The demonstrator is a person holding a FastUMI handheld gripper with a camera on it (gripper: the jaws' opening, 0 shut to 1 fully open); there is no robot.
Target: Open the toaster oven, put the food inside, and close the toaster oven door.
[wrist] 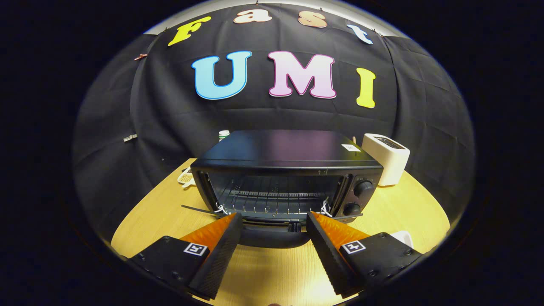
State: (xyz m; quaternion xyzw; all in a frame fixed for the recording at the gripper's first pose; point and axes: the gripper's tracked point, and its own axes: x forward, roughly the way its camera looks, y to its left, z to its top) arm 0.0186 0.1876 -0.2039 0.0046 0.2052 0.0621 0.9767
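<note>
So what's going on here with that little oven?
A person is holding a handheld gripper in front of a black toaster oven on a wooden table. The oven door is already folded down, showing a bare wire rack. The jaws are open and hold nothing, poised just above the lowered door. A white toaster stands beside the oven.

Toaster oven (284, 170): black casing, black knobs (363, 188), grey wire rack (272, 197) inside, white sticker (350, 147) on its top. Table (408, 204): pale yellow wood grain. Toaster (386, 158) beyond the oven: cream white, with a dark slot. Small dish (185, 177) beside the oven: white, holding beige contents. The bottle cap (224, 134) behind the oven: green and white. Gripper (274, 225), fingers spread wide: each carries a black-and-white square marker (195, 249).
</note>
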